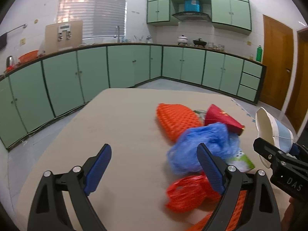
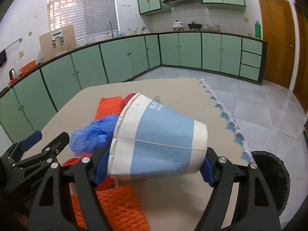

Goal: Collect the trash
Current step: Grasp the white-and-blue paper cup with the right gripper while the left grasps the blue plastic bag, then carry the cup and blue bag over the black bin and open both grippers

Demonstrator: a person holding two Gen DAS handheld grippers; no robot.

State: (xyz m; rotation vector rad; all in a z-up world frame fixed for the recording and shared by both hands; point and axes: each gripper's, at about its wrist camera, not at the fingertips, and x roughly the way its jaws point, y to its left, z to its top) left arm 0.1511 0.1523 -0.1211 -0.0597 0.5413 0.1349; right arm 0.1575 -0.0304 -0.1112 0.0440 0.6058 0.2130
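My right gripper [image 2: 154, 163] is shut on a white and blue paper cup [image 2: 159, 140], held on its side above the beige table [image 2: 173, 88]; the cup also shows at the right in the left wrist view [image 1: 273, 130]. My left gripper [image 1: 154, 165] is open and empty, low over the table beside the trash pile. The pile holds a crumpled blue plastic bag [image 1: 202, 144], orange foam netting [image 1: 177, 121], a red carton [image 1: 221, 117], red plastic netting [image 1: 190, 190] and a green and white wrapper [image 1: 242, 161].
A black round bin [image 2: 273, 179] stands at the table's right edge. Green kitchen cabinets [image 1: 96, 71] run along the walls behind. A wooden door [image 1: 277, 61] is at the right. Tiled floor lies around the table.
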